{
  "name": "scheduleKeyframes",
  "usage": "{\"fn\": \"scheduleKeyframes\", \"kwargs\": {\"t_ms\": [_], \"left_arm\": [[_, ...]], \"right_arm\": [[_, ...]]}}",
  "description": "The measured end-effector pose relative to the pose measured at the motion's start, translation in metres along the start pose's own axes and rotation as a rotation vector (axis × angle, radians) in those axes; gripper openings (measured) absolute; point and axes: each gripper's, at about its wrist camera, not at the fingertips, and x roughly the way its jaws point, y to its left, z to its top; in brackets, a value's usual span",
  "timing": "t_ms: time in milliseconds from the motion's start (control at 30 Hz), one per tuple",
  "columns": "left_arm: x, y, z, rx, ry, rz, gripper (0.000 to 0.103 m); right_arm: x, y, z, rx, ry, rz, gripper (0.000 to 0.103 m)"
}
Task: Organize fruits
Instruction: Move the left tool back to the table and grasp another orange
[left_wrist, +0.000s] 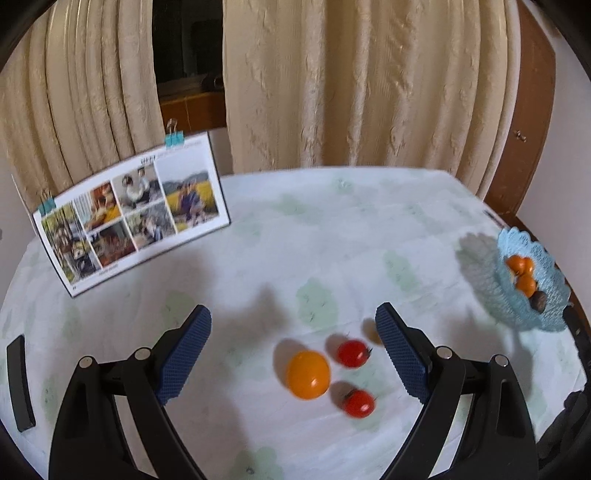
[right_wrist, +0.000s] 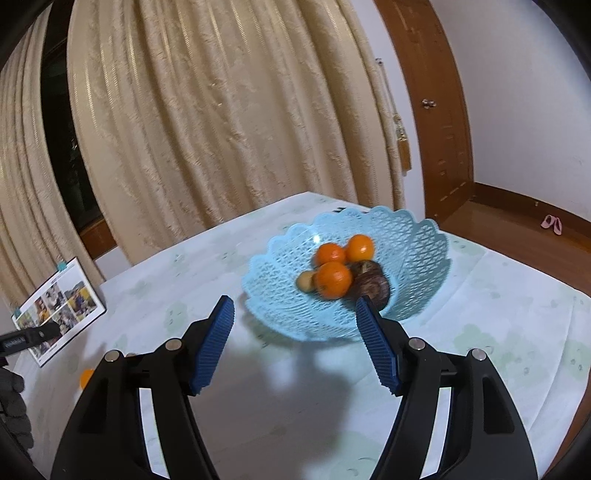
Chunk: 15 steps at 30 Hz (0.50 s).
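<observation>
In the left wrist view my left gripper (left_wrist: 293, 321) is open and empty above the table. Between and just below its fingers lie an orange-yellow fruit (left_wrist: 307, 374), two red tomatoes (left_wrist: 352, 353) (left_wrist: 358, 403) and a small brown fruit (left_wrist: 370, 331) half hidden by the right finger. The light blue lattice basket (left_wrist: 532, 306) stands at the far right with oranges in it. In the right wrist view my right gripper (right_wrist: 295, 306) is open and empty just in front of the basket (right_wrist: 417, 240), which holds three oranges (right_wrist: 332, 278), a brown fruit (right_wrist: 371, 286) and a small yellowish fruit (right_wrist: 306, 281).
A photo calendar (left_wrist: 129, 218) with teal clips stands at the table's back left. A black bar (left_wrist: 20, 384) lies at the left edge. Curtains hang behind the table (left_wrist: 332, 229); a wooden door frame (right_wrist: 439, 110) is to the right. A gloved hand (right_wrist: 13, 402) shows at the left.
</observation>
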Motion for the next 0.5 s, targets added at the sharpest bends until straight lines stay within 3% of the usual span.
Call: {"fn": "scheduleKeyframes", "kwargs": {"t_ms": [300, 500], "left_arm": [[0.032, 0.005, -0.029, 0.018, 0.095, 0.008, 0.090], [0.052, 0.001, -0.043, 0.047, 0.160, -0.011, 0.073]], "right_arm": [[0.005, 0.028, -0.010, -0.068, 0.070, 0.076, 0.070], [0.009, 0.048, -0.020, -0.130, 0.132, 0.140, 0.070]]}}
